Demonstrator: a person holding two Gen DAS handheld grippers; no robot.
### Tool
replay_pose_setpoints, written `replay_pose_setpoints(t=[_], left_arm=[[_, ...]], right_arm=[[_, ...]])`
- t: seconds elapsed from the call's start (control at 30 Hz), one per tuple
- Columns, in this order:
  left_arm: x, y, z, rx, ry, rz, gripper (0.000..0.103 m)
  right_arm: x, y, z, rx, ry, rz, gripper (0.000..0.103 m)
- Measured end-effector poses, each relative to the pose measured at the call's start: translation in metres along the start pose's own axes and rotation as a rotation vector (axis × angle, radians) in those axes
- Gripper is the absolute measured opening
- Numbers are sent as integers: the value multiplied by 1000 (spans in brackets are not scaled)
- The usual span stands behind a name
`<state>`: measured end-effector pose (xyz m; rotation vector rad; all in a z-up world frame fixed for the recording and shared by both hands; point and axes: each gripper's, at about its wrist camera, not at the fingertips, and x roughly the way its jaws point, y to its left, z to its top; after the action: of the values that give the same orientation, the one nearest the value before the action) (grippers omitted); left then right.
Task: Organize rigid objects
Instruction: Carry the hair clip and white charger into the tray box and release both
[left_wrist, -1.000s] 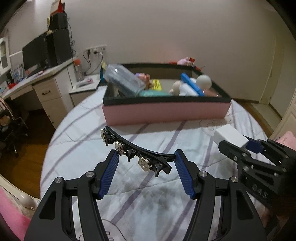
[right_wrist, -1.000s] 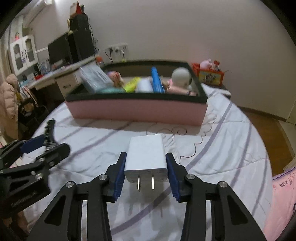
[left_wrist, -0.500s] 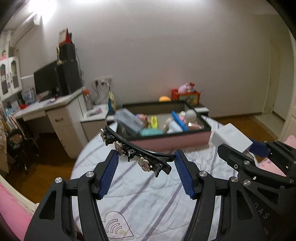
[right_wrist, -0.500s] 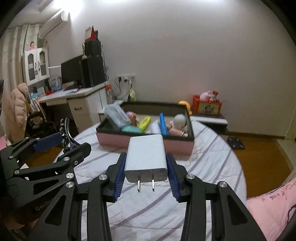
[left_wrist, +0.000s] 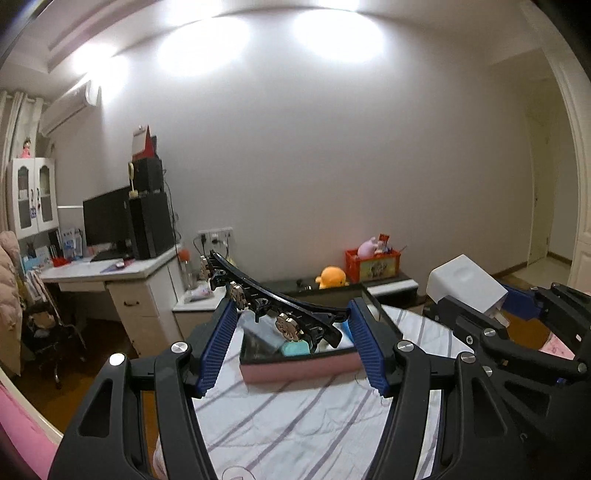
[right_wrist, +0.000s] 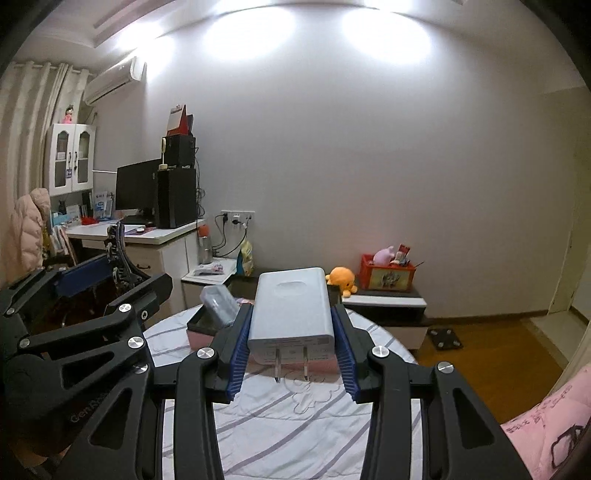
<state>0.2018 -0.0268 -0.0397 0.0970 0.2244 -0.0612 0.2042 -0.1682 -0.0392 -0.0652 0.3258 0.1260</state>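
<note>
A: Left gripper (left_wrist: 291, 341) status?
B: Clamped on a black hair clip (left_wrist: 269, 301) with metal ornaments, jaws about half spread. Clip spanned both pads, up above the pink storage box (left_wrist: 299, 365).
A: Right gripper (right_wrist: 291, 350)?
B: Closed narrow on a white charger plug (right_wrist: 291, 314), prongs facing the camera, in front of that box and above it. Box sat on the striped bedsheet (left_wrist: 295, 424), already holding items.

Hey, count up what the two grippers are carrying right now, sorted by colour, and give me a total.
Black: 1, the curved black hair clip with metal studs, in the left gripper.
White: 1, the white plastic wall charger, in the right gripper.
Total: 2.
</note>
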Motion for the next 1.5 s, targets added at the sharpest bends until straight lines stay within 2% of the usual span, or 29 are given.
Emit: replay_pose_setpoints(t=[0.27, 0.4, 0.7, 0.83, 0.97, 1.07, 1.27, 1.37, 1.5], left_arm=[[3, -4, 11, 13, -52, 13, 64], [18, -5, 15, 18, -60, 24, 63], [74, 0, 20, 41, -31, 50, 63], [112, 3, 18, 62, 3, 64, 63], [161, 5, 15, 80, 65, 50, 63], [202, 9, 6, 71, 136, 13, 63], [281, 9, -28, 64, 333, -51, 63], [306, 3, -46, 82, 408, -59, 63], [323, -1, -60, 85, 448, -76, 63]], right_arm=[[-3, 0, 13, -5, -46, -11, 43], [5, -1, 17, -12, -56, -10, 43], [46, -6, 20, -27, -35, -4, 43], [84, -5, 23, -41, -7, 1, 43], [127, -8, 23, -57, 36, 1, 43], [162, -10, 20, -67, 85, 4, 43], [233, -17, -3, -65, 226, 28, 43], [260, -18, -18, -69, 292, 37, 43], [281, -22, -33, -67, 341, 45, 43]])
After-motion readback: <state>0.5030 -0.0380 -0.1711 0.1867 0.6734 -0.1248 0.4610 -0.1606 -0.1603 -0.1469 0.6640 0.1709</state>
